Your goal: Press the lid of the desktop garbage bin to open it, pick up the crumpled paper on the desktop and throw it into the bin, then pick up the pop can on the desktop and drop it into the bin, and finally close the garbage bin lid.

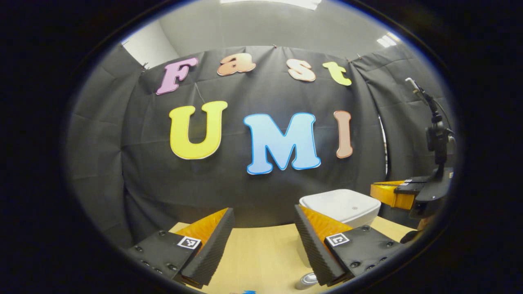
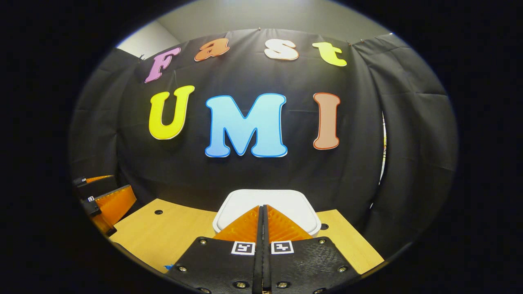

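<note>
The white desktop bin (image 2: 286, 204) stands on the wooden table with its lid down; it also appears in the left gripper view as the bin (image 1: 341, 206). My right gripper (image 2: 262, 206) is shut with nothing between its fingers, its tips over the near part of the lid; whether they touch it I cannot tell. My left gripper (image 1: 263, 209) is open and holds nothing, raised over the table to the left of the bin. The silver top of the pop can (image 1: 306, 281) peeks out below its right finger (image 1: 316, 245).
The light wooden table (image 2: 171, 232) has a small hole (image 2: 158, 212) at the back left and another hole (image 2: 324, 226) right of the bin. The black cloth wall hangs close behind the bin. The other gripper (image 1: 402, 192) hovers beside the bin's right.
</note>
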Demonstrator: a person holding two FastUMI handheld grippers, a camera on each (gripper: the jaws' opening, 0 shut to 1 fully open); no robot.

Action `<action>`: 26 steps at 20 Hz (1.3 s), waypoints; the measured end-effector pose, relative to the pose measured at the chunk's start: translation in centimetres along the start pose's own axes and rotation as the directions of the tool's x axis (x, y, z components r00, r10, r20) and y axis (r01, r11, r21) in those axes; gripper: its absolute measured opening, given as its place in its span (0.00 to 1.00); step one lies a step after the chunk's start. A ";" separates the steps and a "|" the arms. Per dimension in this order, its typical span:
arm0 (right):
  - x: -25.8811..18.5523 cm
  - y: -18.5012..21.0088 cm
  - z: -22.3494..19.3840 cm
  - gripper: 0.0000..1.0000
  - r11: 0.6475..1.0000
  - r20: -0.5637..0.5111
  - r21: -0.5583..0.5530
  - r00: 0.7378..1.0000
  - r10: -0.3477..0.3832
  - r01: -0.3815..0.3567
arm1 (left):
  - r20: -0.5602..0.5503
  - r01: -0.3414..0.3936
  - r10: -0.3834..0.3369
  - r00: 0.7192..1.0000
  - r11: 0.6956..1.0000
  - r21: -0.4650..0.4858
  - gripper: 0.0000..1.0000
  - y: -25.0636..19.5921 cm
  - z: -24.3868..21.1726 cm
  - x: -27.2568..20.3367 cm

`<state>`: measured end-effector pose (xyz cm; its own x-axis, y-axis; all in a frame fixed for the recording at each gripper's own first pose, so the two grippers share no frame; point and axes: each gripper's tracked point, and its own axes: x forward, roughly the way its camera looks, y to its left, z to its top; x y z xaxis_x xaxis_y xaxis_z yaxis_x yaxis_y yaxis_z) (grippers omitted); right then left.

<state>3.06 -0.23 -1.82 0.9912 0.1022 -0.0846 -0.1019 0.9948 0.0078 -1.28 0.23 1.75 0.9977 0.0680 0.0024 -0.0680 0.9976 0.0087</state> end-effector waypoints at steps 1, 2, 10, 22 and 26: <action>0.3 -0.1 0.0 0.00 1.000 -0.002 0.003 1.000 0.004 -0.004 | -0.001 -0.003 0.003 1.000 1.000 0.001 0.99 0.0 0.0 0.0; 0.5 0.0 -0.2 0.00 1.000 -0.005 0.004 1.000 0.006 -0.006 | -0.002 -0.005 0.005 1.000 1.000 0.001 0.95 0.1 0.0 0.0; 3.2 -0.2 -1.9 0.00 1.000 -0.057 -0.006 0.998 0.027 -0.027 | -0.014 -0.024 0.024 1.000 1.000 -0.003 0.99 0.9 -0.5 0.0; 6.3 -1.0 -4.4 0.00 0.998 -0.142 0.051 0.989 0.036 -0.029 | -0.007 -0.058 0.058 0.998 0.998 0.019 1.00 1.8 0.1 -0.8; 6.5 -0.9 -4.6 0.00 0.999 -0.141 0.014 0.990 0.032 -0.030 | -0.014 -0.090 0.090 0.996 0.996 0.014 0.97 2.7 -0.2 -1.6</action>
<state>9.20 -0.48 -7.00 0.9656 0.1324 -0.2238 -0.1302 0.9912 0.0247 -3.08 2.80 1.60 0.9874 0.1576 -0.0110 -0.1573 0.9873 0.0223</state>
